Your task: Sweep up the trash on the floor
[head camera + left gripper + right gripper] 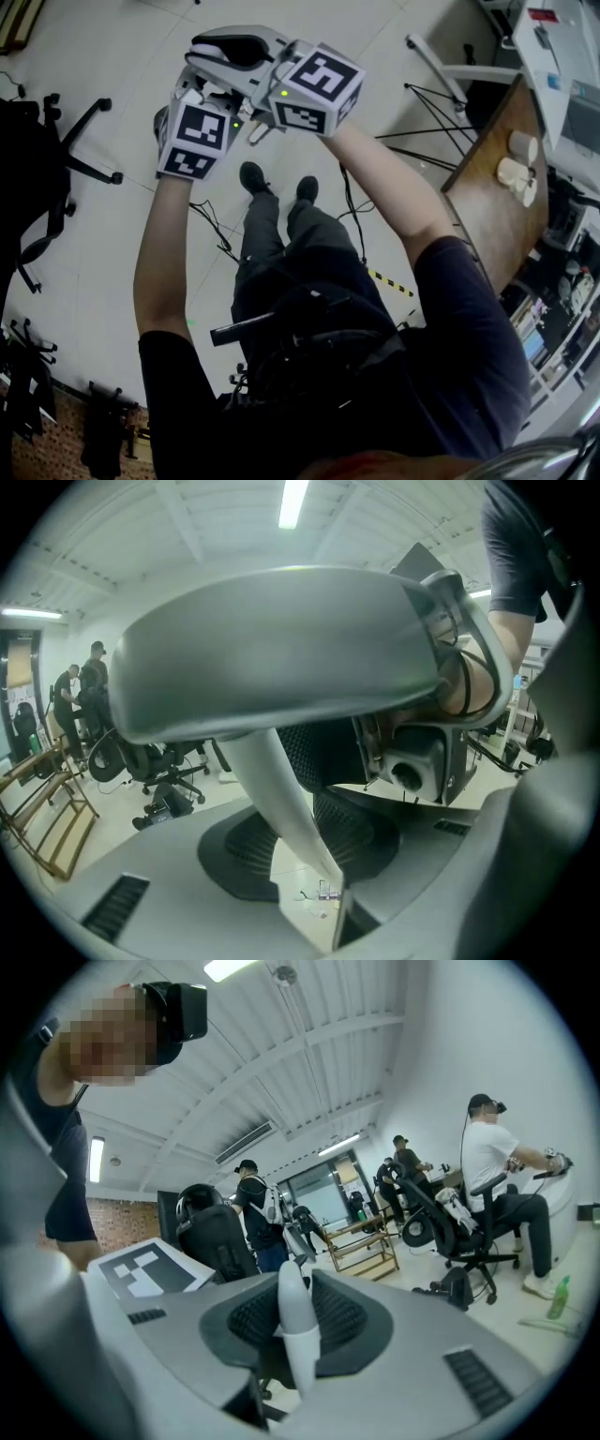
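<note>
- Slim white plastic handle [302, 1354]: lower run hidden between the jaws of the right gripper [296, 1312].
- Same handle, left gripper view: upper part lost behind a broad grey curved shell [281, 649], close and blurred.
- Small pale scraps [319, 890] on the floor [292, 866]: too small to identify.
- Black office chair [37, 169]: cut off by the left edge.

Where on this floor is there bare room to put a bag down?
Bare floor lies between the black office chair and the person's shoes. Crowded: cables trail by the shoes; the wooden table fills the right.
</note>
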